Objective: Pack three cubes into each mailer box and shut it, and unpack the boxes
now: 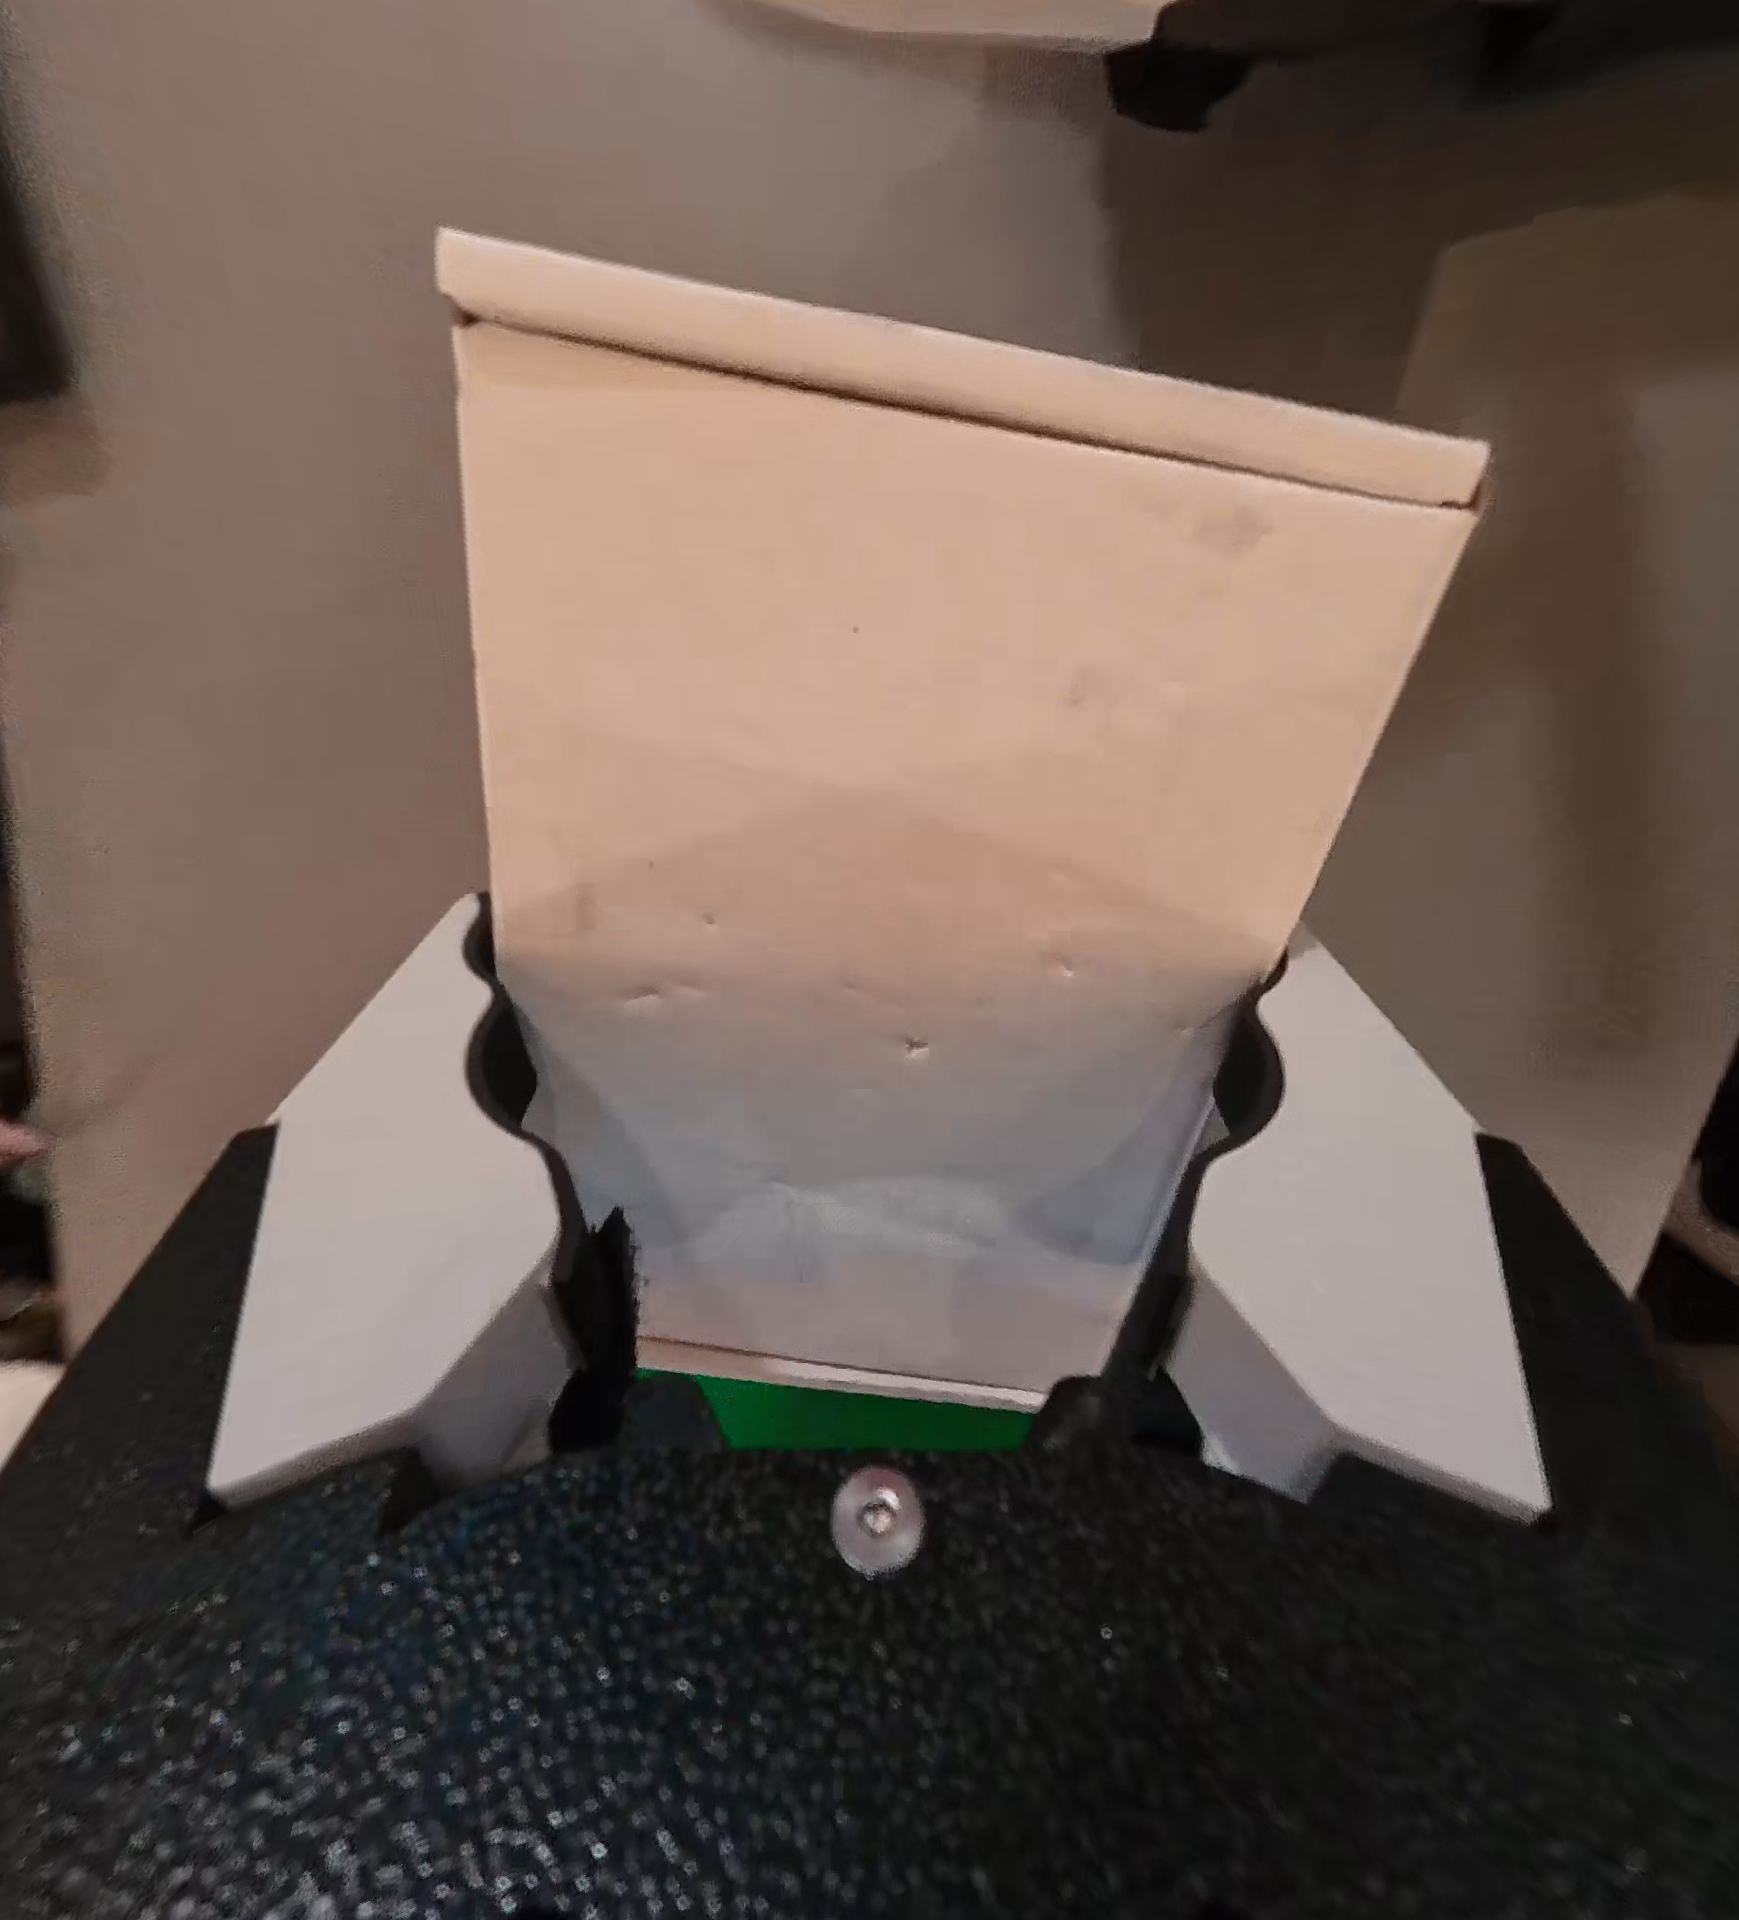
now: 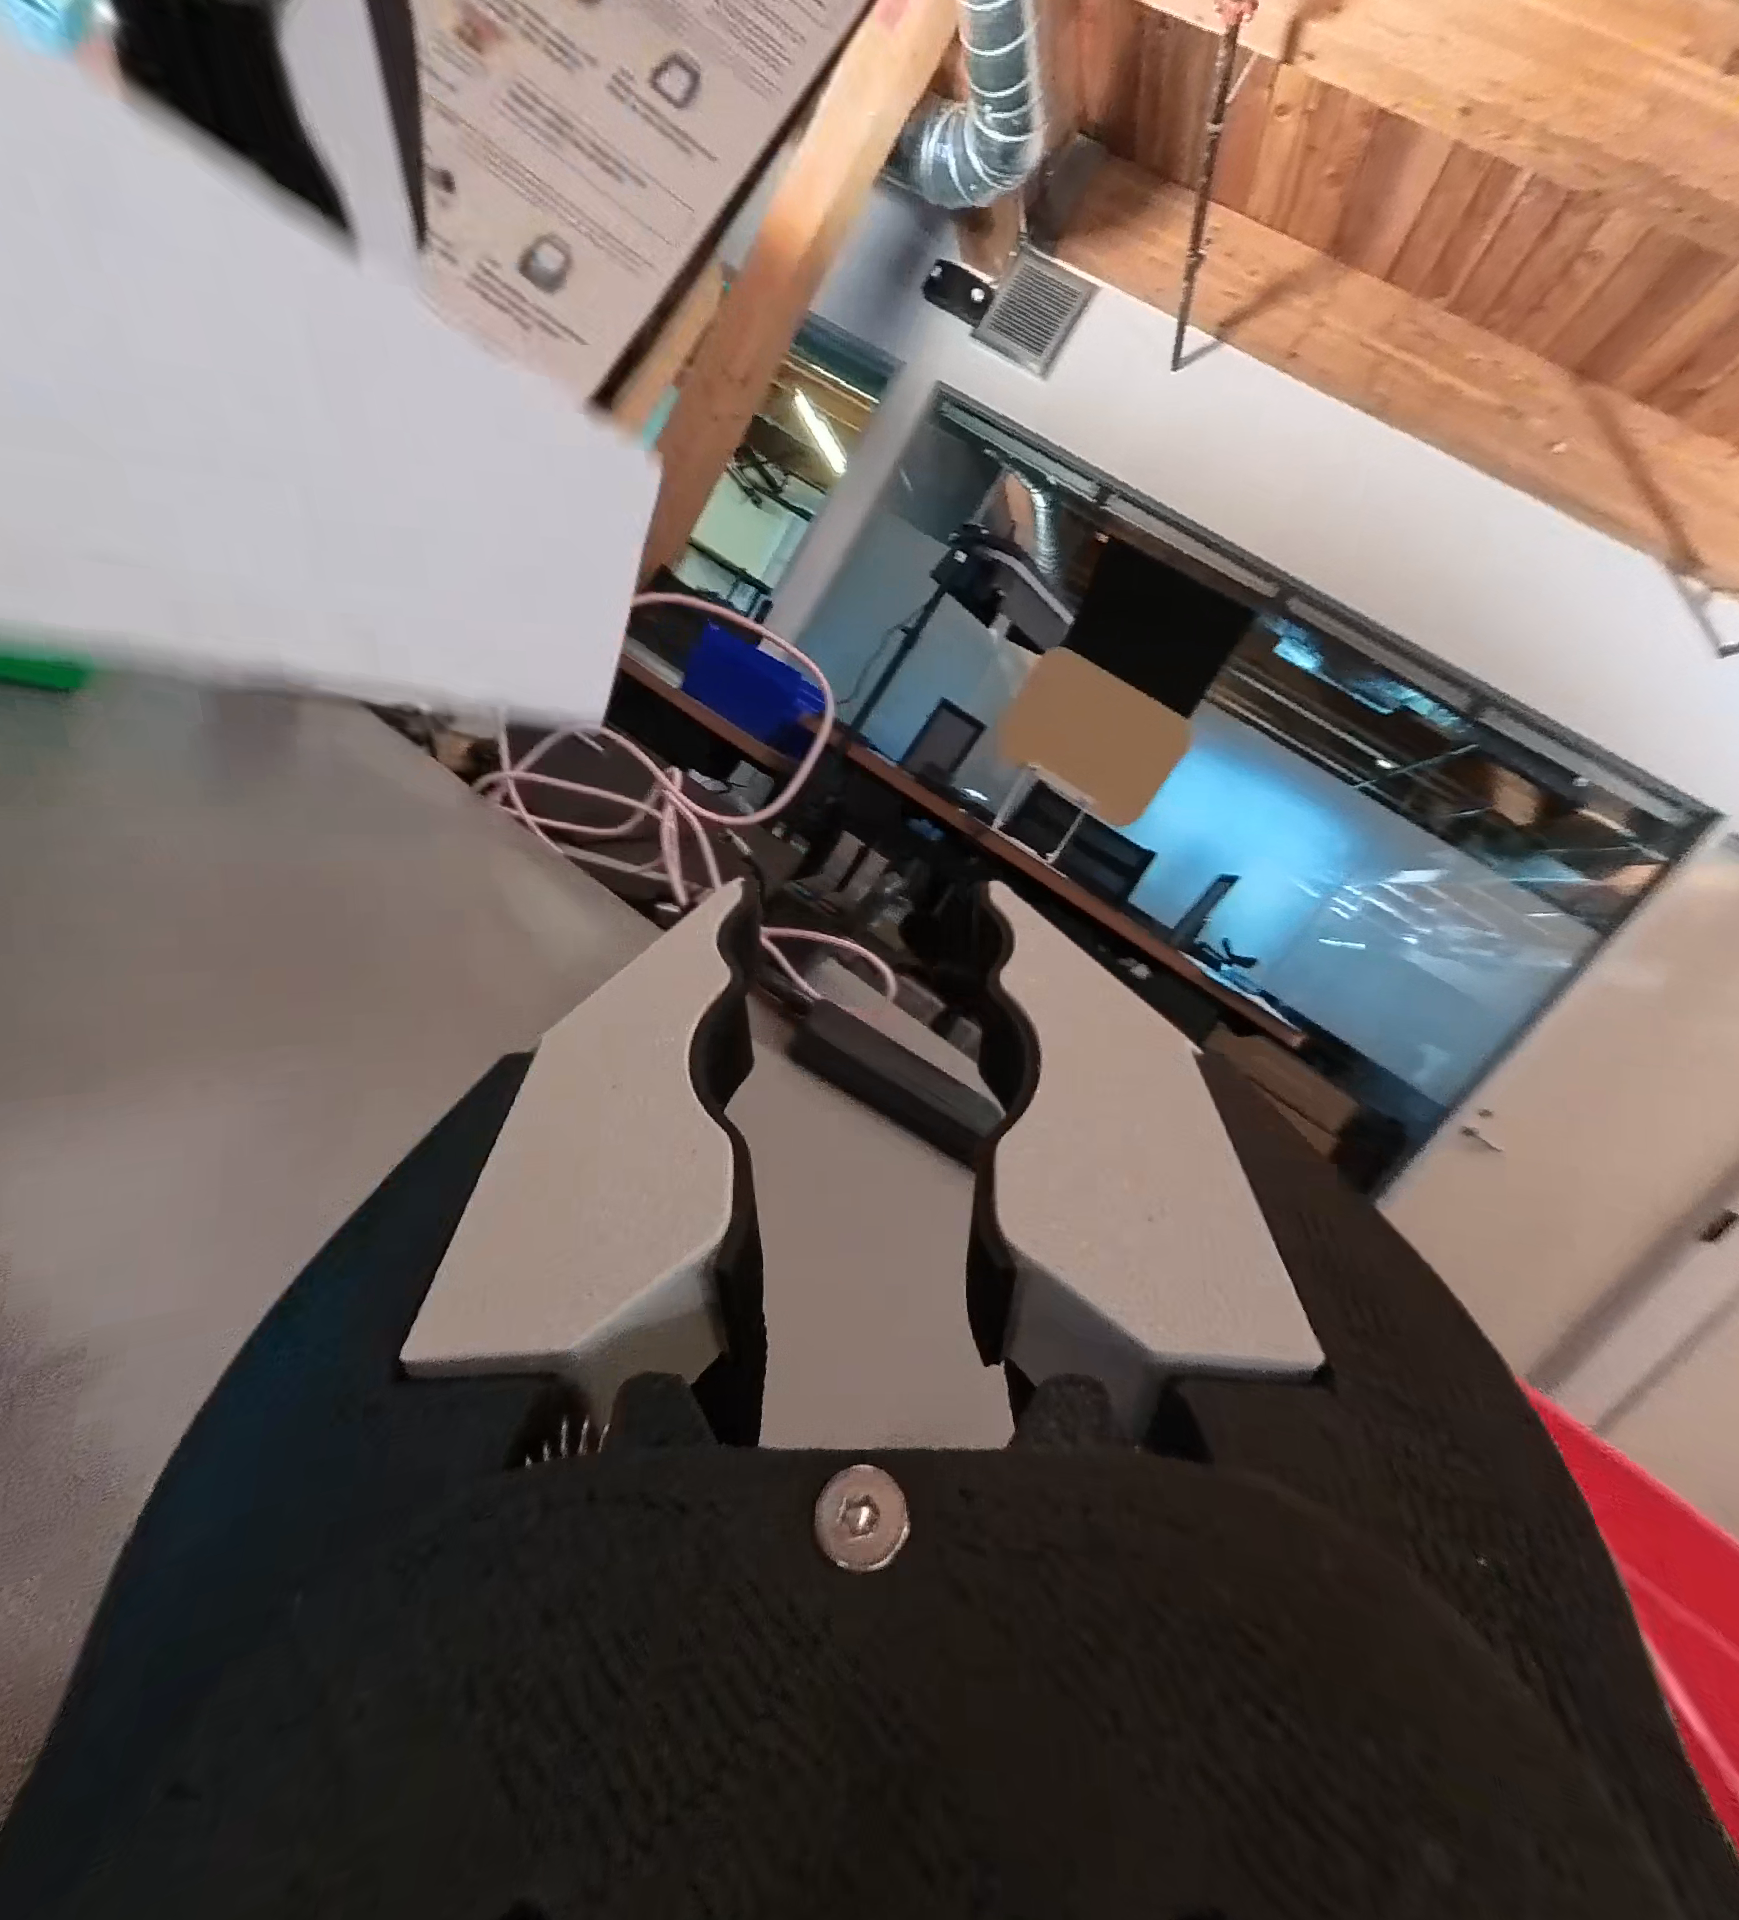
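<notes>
- Clamping a white mailer box [image 1: 906,790] across its width, the left gripper [image 1: 875,997] has its jaws spread wide, with the dark pads [image 1: 496,1049] pressed against the box's two side walls.
- A strip of green [image 1: 865,1415] shows just under the box's near edge, right at the gripper body; I cannot tell what it belongs to.
- The box is shut, its lid flap lying along the far end, and it stretches away from the camera over a beige table [image 1: 252,540].
- The right gripper [image 2: 870,925] stands partly open, with bare air between its fingers, tilted up over the table edge.
- Up on the left of the right wrist view, the white box [image 2: 252,436] appears blurred.
- Beyond the fingertips lie a dark adapter [image 2: 886,1070] and looped pink cables [image 2: 657,800].
- A red bin [image 2: 1717,1621] sits at the lower right.
- Farther off are a long desk [image 2: 1052,873], a glass partition and a wooden ceiling.
</notes>
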Available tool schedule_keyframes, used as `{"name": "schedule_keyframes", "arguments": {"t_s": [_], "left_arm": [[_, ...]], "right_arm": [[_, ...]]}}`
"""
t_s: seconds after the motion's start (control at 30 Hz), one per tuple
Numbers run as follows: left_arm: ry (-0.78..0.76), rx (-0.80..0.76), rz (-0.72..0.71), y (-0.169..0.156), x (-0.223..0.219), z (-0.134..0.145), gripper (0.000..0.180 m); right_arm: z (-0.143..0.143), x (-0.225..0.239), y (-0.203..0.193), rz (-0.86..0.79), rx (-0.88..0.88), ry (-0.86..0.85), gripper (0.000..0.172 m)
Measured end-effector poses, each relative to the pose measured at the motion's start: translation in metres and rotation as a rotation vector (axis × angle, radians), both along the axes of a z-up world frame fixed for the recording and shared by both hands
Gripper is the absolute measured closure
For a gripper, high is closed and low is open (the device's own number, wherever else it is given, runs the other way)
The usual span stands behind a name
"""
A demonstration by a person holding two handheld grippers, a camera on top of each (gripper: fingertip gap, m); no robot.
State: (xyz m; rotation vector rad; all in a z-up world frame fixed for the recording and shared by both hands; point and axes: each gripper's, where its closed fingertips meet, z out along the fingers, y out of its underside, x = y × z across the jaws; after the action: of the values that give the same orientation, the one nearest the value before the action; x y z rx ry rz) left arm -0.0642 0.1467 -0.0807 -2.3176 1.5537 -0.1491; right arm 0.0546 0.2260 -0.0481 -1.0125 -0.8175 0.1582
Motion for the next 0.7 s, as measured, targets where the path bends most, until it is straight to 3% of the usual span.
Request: {"name": "schedule_keyframes", "arguments": {"t_s": [0.2,0.43,0.6,0.7], "left_arm": [[-0.102,0.019,0.109,0.014,0.061,-0.056,0.046],[-0.044,0.092,0.152,0.018,0.069,-0.088,0.049],[-0.116,0.106,0.173,0.020,0.074,-0.088,0.050],[-0.213,0.243,0.134,0.025,0.086,-0.065,0.047]], "right_arm": [[0.001,0.018,0.010,-0.051,0.017,-0.004,0.132],[0.002,0.015,0.005,0.018,-0.009,0.044,0.131],[0.003,0.014,0.004,0.047,-0.023,0.064,0.129],[0.004,0.014,0.003,0.064,-0.037,0.078,0.127]]}}
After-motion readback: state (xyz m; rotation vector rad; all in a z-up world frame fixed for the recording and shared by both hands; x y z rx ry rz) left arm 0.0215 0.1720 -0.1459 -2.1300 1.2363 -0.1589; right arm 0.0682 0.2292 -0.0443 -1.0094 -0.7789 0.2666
